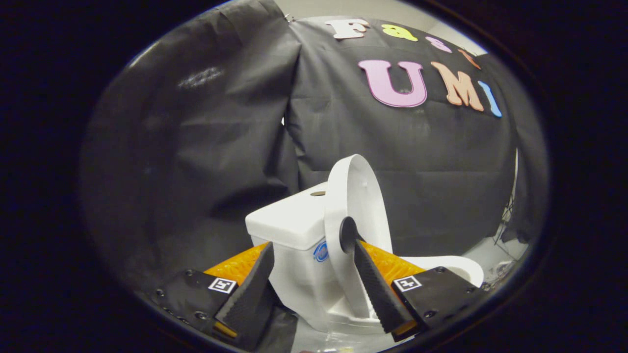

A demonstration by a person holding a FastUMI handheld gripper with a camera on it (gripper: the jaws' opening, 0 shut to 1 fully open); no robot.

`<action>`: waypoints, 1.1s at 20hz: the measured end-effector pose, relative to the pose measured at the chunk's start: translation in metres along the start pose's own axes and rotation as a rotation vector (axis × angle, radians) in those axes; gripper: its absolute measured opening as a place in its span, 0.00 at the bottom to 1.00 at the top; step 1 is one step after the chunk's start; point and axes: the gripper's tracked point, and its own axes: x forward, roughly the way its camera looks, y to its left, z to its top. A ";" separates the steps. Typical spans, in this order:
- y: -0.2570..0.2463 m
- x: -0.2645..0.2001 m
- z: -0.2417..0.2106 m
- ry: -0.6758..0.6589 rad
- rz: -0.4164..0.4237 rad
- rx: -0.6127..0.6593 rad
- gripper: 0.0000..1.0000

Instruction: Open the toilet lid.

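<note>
With the lid raised near upright and seen almost edge-on, stands between the two fingers of the tongs, nearer the right one. Tongs spread wide — left finger well off to the side of the tank, touching nothing that can be made out; right finger lying against the inner face of the lid, its tip meeting a dark round patch low on that face. Not pinched: only one finger at the lid, the other apart from it. Small white toilet just ahead of the fingers, tank at the left with a round button on top and a blue sticker on its front wall. Bowl rim curving out to the right, beyond the right finger — uncovered. Lid's hinge end low down between the fingers, its free end rising above the tank top. Black cloth wall behind everything. Pale tabletop visible past the bowl at the right.
</note>
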 end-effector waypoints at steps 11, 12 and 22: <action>-0.080 -0.060 0.033 -0.038 -0.005 0.049 1.00; -0.093 -0.064 0.038 -0.059 -0.015 0.055 1.00; -0.199 -0.094 0.016 -0.060 -0.086 -0.001 0.99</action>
